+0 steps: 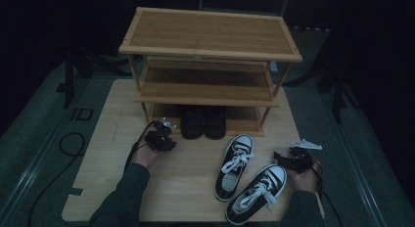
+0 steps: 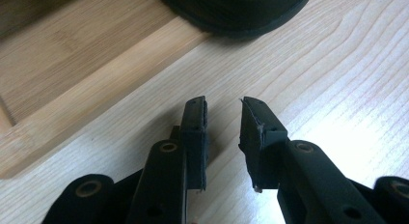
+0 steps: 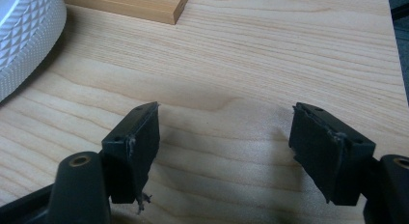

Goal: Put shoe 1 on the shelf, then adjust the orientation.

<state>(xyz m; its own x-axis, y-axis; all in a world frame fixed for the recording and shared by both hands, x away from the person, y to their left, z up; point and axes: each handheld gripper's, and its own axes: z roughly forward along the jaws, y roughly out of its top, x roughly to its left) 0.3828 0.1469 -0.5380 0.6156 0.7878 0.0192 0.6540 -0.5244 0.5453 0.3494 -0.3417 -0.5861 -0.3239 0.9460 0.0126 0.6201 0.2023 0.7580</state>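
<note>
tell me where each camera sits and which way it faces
High view: above the person's side, looking forward and down at the table, rack, sneakers; both forearms and claws show.
Left gripper view: rides the left claw, facing a black shoe; both views share that shoe.
Right gripper view: rides the right claw, low over the tabletop.

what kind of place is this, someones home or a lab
Probably a staged recording setup, not a home: a small wooden table stands on dark flooring with cables, bearing a bamboo shoe rack, black shoes on its bottom shelf, and two sneakers. A person holds an open claw in each hand.
</note>
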